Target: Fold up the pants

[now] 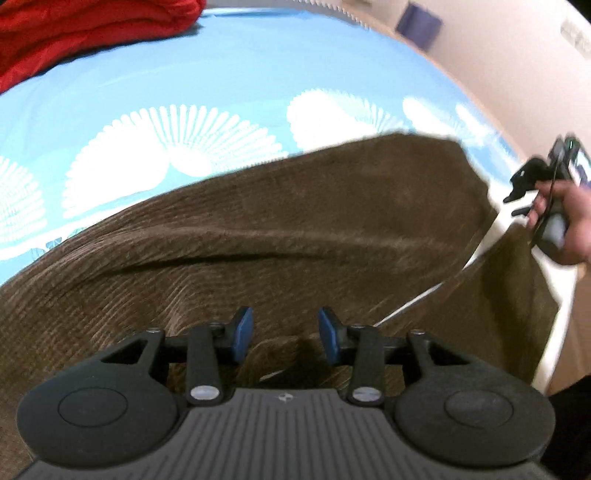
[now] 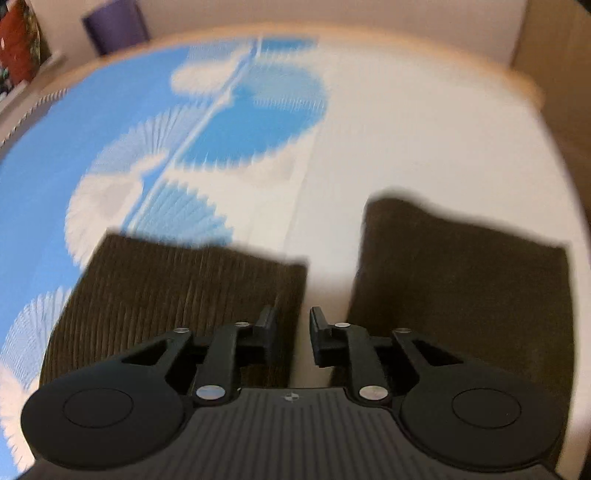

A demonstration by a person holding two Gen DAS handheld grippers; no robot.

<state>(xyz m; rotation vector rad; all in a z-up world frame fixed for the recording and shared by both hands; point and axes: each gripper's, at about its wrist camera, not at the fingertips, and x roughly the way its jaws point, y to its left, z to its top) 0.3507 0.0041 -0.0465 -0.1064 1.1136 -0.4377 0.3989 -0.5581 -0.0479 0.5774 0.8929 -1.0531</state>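
Pants [image 1: 295, 236], brown corduroy, lie flat on my blue bedspread [image 1: 184, 74] with legs parted toward twelve o'clock; my left gripper [image 1: 285, 334] and right gripper [image 2: 293, 334] hover wide and empty, best clamping one leg's hem squarely.

A home bedroom: a bed [image 1: 221, 74] with a blue fan-patterned sheet, beige walls [image 2: 332, 14] behind.

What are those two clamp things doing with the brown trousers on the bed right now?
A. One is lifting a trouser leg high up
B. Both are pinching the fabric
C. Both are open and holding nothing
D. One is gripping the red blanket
C: the left gripper and the right gripper each show a clear gap between their fingers, with the brown pants lying flat on the blue bedsheet below, ungripped.
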